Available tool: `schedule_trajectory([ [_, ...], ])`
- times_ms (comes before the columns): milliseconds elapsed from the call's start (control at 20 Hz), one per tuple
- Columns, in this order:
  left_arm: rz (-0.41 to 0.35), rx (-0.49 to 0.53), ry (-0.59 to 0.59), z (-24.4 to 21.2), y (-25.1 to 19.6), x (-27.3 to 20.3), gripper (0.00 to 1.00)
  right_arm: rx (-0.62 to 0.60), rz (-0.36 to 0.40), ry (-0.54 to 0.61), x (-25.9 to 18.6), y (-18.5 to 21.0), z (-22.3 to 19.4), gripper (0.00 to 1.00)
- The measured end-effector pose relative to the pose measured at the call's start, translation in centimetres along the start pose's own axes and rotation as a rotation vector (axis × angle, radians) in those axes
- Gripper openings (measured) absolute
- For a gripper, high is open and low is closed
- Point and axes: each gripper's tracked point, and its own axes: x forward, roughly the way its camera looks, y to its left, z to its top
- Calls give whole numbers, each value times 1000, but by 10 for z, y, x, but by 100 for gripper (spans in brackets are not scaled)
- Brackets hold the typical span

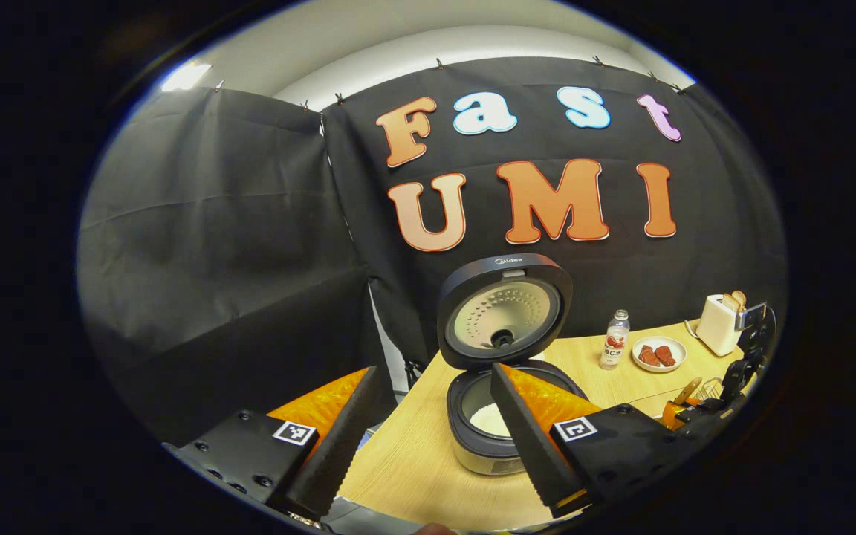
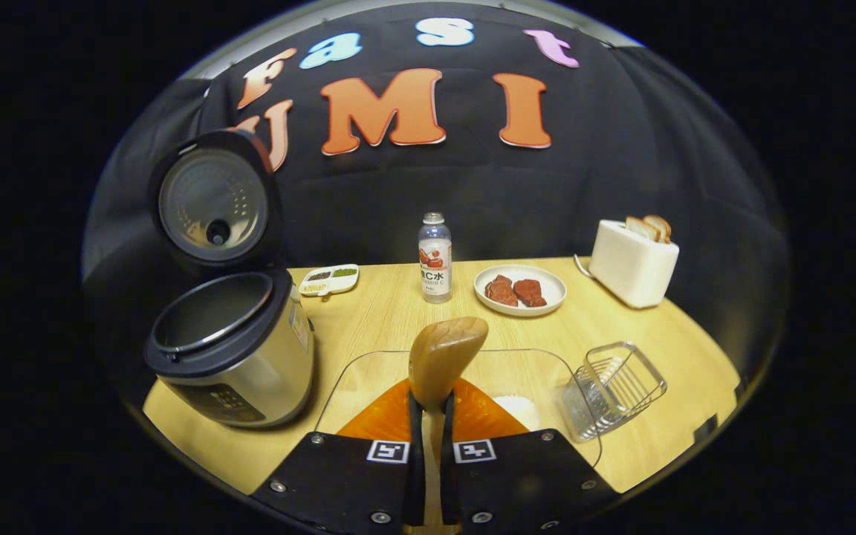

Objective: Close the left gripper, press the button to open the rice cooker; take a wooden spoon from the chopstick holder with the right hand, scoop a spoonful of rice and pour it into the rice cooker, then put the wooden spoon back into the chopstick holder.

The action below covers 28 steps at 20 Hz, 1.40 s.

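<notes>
The rice cooker [image 1: 498, 446] stands with its lid [image 1: 504, 312] raised; something pale lies in the pot. My left gripper [image 1: 435, 446] is open in front of it, above the table's near-left edge, with nothing between its fingers. In the right gripper view the cooker [image 2: 235, 357] is at the left. My right gripper [image 2: 432, 405] is shut on the handle of the wooden spoon [image 2: 444, 357], whose bowl points up and forward over a clear rice tub [image 2: 547, 371] with white rice [image 2: 519, 409] in it. The wire chopstick holder [image 2: 614, 386] sits just right of the tub.
On the wooden table [image 2: 376, 312] behind the tub stand a drink bottle [image 2: 435, 256], a white plate of meat [image 2: 519, 290], a white toaster [image 2: 632, 264] with bread and a small divided dish [image 2: 330, 279]. The other gripper [image 1: 725, 394] shows at the far right of the left gripper view.
</notes>
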Motion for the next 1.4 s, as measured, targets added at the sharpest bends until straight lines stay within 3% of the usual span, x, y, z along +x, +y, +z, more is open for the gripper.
schedule_trajectory([
  [100,-3,7,4,-1,1,0,100,105,5,20,1,2,-1,7],
  [150,-4,11,5,0,2,1,94,150,10,30,2,4,-1,8],
  [250,-3,18,6,-1,6,1,100,218,10,49,5,4,-3,8],
  [350,-4,22,9,-2,9,1,94,291,21,72,6,9,-4,8],
  [500,-2,26,11,-2,12,4,94,381,55,101,11,16,-5,7],
  [700,-8,32,10,-2,13,7,94,424,95,141,11,27,-9,8],
  [950,-12,31,11,-1,12,10,94,506,198,198,13,43,-6,8],
  [1150,-14,35,7,0,10,10,94,569,242,232,17,37,-6,8],
  [1400,-22,25,11,0,1,11,94,753,247,288,17,15,-15,7],
])
